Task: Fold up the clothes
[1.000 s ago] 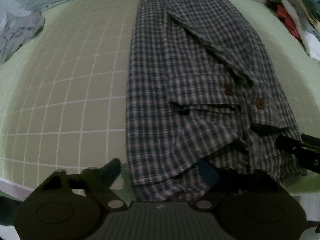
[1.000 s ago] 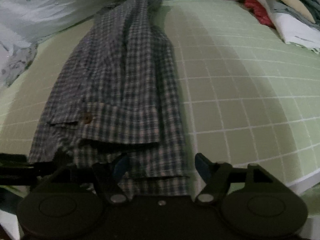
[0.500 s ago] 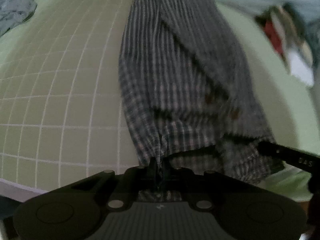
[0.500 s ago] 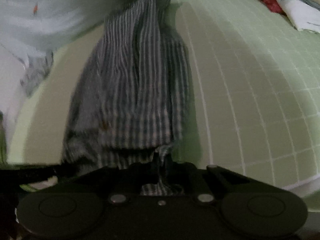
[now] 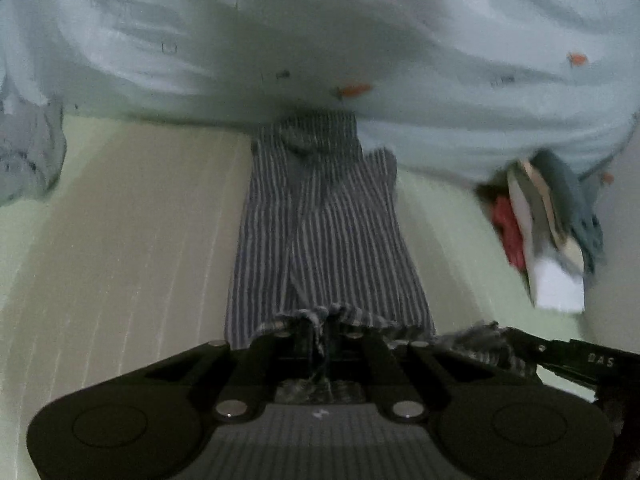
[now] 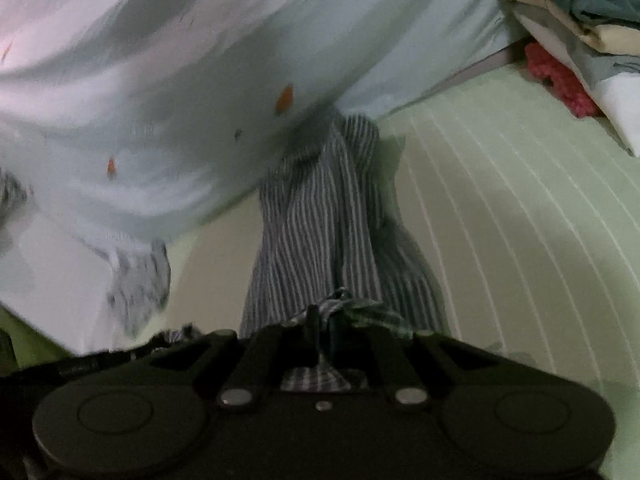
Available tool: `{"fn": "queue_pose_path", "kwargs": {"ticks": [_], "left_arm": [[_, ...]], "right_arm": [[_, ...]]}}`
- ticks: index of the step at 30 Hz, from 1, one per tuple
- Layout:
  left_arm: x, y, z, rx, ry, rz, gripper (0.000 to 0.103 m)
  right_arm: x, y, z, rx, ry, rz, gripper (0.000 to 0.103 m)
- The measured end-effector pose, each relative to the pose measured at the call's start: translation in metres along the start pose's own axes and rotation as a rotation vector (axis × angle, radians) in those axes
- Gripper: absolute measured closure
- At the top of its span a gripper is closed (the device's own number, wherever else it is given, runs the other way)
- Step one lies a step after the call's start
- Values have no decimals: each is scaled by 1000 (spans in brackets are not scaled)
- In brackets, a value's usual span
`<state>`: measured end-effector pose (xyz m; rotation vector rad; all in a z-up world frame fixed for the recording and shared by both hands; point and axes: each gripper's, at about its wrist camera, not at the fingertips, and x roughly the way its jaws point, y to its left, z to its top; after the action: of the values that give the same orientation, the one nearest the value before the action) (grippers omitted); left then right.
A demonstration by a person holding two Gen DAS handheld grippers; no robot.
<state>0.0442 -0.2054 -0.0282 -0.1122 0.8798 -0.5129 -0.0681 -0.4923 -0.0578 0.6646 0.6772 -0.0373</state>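
With the left gripper [image 5: 324,336] and right gripper [image 6: 320,320] each clamped on the near hem of the plaid shirt [image 5: 320,232], which trails away across the green grid mat [image 5: 120,240], both should carry level and together toward the far collar end so the fold lands square.

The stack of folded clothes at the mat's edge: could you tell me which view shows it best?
The left wrist view: the whole stack of folded clothes shows there, though blurred. The right wrist view shows it sharper, but cut off at the frame's corner.
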Motion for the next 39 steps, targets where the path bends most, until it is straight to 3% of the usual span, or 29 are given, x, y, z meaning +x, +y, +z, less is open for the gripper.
{"fn": "queue_pose_path", "kwargs": {"ticks": [6, 17, 19, 20, 21, 25, 30, 36, 39], "left_arm": [[25, 12, 25, -13, -21, 6, 98], [109, 34, 54, -8, 90, 31, 97], [123, 37, 62, -3, 112, 58, 87], [127, 38, 66, -1, 114, 77, 84], [128, 39, 70, 6, 104, 96, 75], [117, 46, 74, 12, 39, 150, 29], [104, 54, 54, -20, 52, 163, 22], [110, 54, 20, -18, 159, 165, 21], [116, 54, 13, -22, 193, 170, 21]], "right_arm": [[26, -2, 30, -1, -36, -14, 98], [103, -24, 53, 2, 42, -106, 96], [118, -28, 60, 15, 45, -126, 90], [122, -28, 64, 21, 36, -144, 79], [123, -28, 67, 24, 21, -161, 59], [112, -24, 73, -16, -54, -221, 41], [94, -24, 57, -87, -58, -284, 29], [89, -26, 28, -103, 8, -290, 28], [84, -26, 26, -98, -11, -285, 27]]}}
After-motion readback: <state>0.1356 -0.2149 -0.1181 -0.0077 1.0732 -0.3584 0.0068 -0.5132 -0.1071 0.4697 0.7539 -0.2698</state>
